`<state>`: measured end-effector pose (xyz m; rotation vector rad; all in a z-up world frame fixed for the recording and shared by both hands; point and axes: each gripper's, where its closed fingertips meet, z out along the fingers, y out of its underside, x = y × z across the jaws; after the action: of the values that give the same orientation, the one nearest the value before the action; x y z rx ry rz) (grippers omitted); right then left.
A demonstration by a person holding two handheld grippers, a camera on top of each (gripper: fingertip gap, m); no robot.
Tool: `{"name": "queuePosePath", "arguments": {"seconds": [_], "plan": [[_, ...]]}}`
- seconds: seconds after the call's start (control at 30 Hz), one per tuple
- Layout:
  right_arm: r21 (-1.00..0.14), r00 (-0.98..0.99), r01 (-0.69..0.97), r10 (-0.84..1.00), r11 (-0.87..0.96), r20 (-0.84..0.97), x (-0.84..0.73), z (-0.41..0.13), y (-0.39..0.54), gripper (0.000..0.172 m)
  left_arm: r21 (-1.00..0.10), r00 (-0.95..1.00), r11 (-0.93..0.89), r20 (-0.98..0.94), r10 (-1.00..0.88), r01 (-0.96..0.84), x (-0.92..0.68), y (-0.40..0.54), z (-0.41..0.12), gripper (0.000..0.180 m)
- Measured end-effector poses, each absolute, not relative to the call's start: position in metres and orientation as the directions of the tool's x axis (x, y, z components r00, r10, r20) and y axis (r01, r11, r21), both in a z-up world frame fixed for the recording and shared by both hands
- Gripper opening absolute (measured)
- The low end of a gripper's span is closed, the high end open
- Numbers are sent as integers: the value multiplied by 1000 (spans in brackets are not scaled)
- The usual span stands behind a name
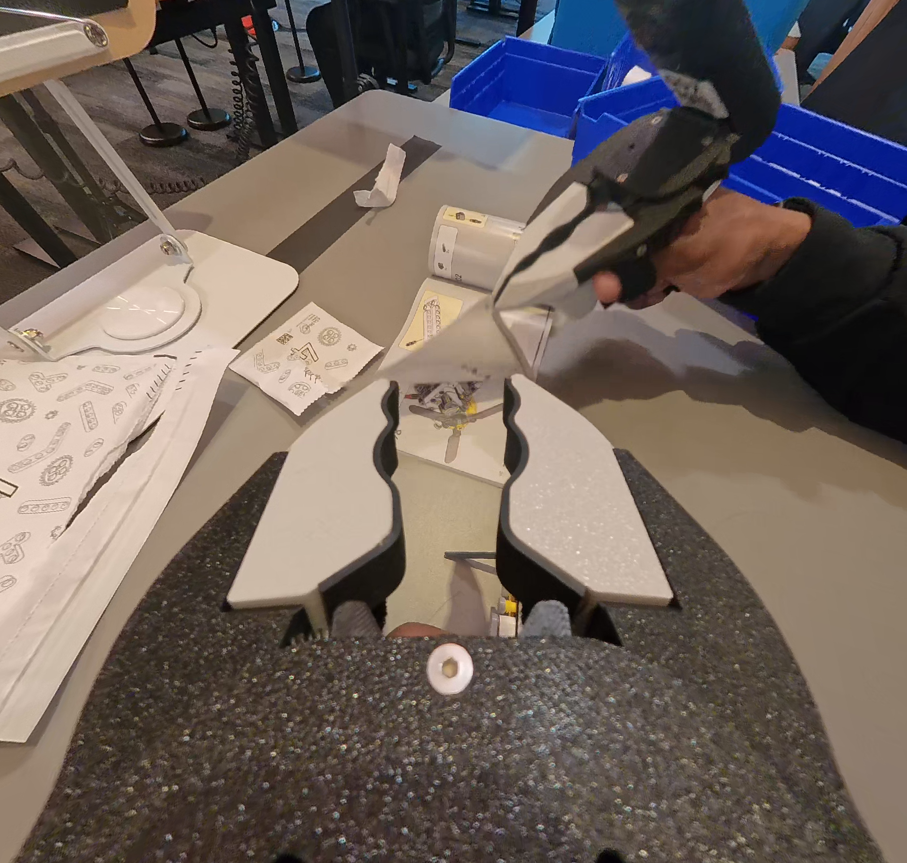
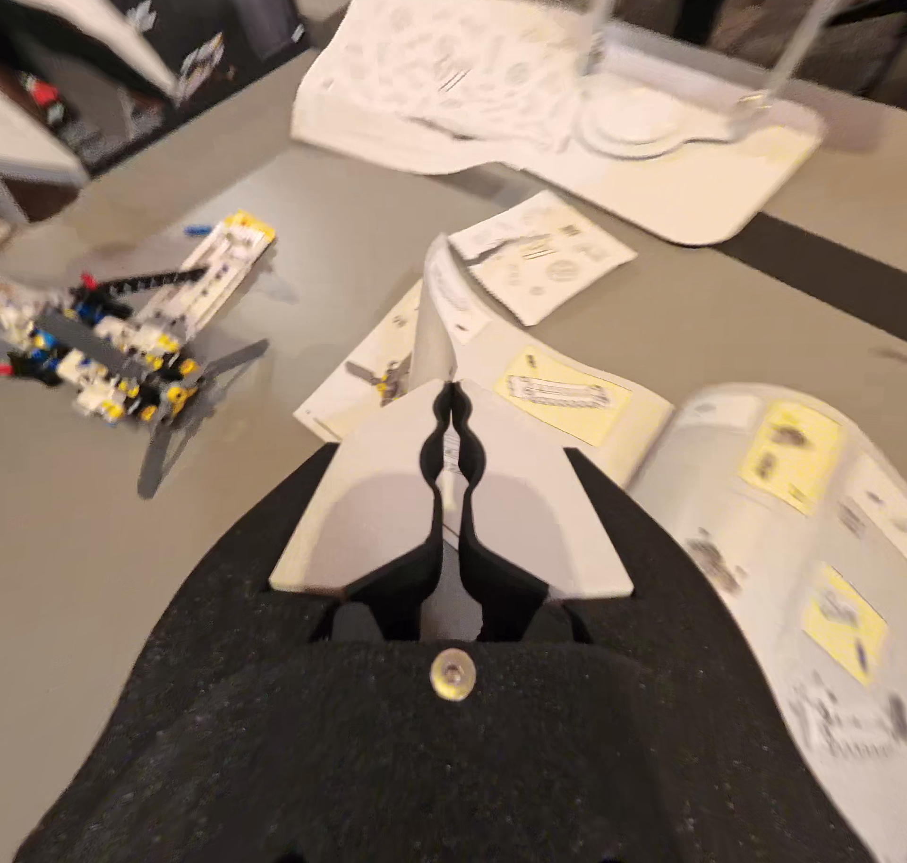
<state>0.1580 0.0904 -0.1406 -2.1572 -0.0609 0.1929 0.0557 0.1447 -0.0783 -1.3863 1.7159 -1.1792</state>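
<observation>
Lower left of the right wrist view, the table [image 2: 245,520] lies bare; a brick model [image 2: 113,348] blocks mid-left, the open booklet [image 2: 589,398] centre and right, the lamp base [image 2: 687,177] upper right.

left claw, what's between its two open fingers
In the left wrist view, nothing is gripped: between the fingers of the left claw lies the open booklet flat on the grey table, with a propeller drawing showing.

My grey fingers [image 2: 392,451] with black pads pinch a white booklet page [image 2: 432,344]; yellow boxes mark the open booklet [image 2: 564,393]; white, yellow and black brick model [image 2: 122,363] sits on the grey table [image 2: 245,471]
</observation>
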Motion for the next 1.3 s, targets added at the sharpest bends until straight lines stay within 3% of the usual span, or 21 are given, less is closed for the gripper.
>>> {"name": "queuePosePath", "arguments": {"seconds": [0.03,0.17,0.27,0.4,0.5,0.63,0.77,1.07,1.2,1.3], "plan": [[-845,989,-83,59,-529,-134,170,-134,85,0,-914,-248,46,61,-967,-402,56,145,-78,43],[-901,955,-267,-216,-341,-201,222,-108,52,0,-906,-243,65,43,-969,-419,57,147,-82,43],[-918,901,-297,-397,-261,-178,251,-101,26,0,-880,-229,111,-2,-973,-462,62,153,-90,43],[-918,817,-282,-571,-279,-77,281,-103,0,0,-858,-242,107,21,-970,-502,77,147,-94,43],[-885,736,-224,-666,-408,121,299,-111,-17,0,-814,-261,175,-30,-965,-553,87,140,-100,43],[-708,614,-150,-626,-690,481,315,-130,-34,0,-792,-275,228,-80,-958,-566,99,129,-98,43],[-642,623,-182,-593,-744,510,315,-144,-38,1,-797,-267,234,-95,-959,-557,102,118,-94,43],[-729,609,-120,-630,-673,482,309,-118,-36,20,-881,-51,117,-105,-993,-458,94,145,-62,43],[-838,818,11,-477,-545,321,267,-106,10,20,-918,23,99,-117,-993,-384,81,161,-44,44],[-866,916,21,-338,-500,217,237,-109,33,20,-940,46,144,-166,-985,-310,71,167,-31,51]]}}
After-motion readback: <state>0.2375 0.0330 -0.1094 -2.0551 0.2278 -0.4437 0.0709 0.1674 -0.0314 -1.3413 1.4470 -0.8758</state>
